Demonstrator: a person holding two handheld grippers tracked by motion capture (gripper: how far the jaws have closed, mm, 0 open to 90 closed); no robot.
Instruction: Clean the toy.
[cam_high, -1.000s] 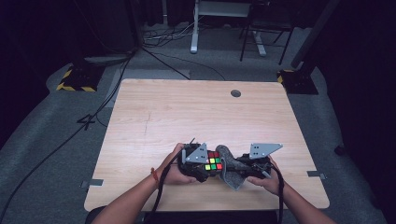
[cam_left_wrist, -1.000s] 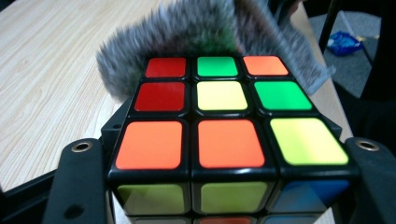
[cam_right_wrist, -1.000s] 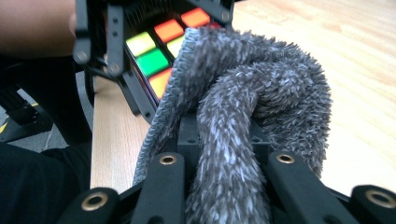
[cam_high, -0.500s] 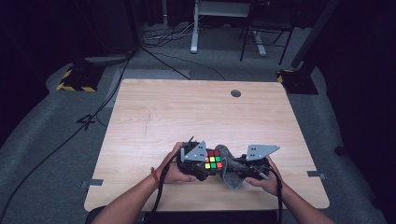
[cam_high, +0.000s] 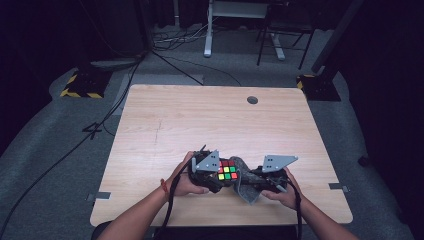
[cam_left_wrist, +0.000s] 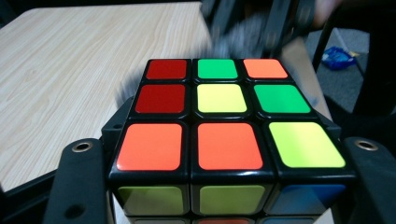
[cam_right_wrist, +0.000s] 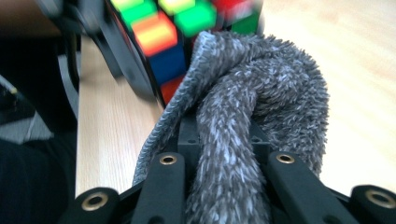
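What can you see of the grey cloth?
The grey cloth looks like fuzzy microfibre with a ribbed edge. It is bunched and folded, clamped between the black jaws of the right hand-held gripper. Its front presses against the side of the puzzle cube, which the left hand-held gripper holds near the table's front edge.

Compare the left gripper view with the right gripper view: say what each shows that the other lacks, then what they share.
Left gripper view: the cube's whole top face, red, green, orange and yellow stickers, clamped between the left gripper's jaws; a blue item on the floor.

Right gripper view: the grey cloth bunched in the right gripper, pressed against the cube's side.

Shared: the cube, the cloth (blurred behind the cube in the left gripper view) and the wooden table.
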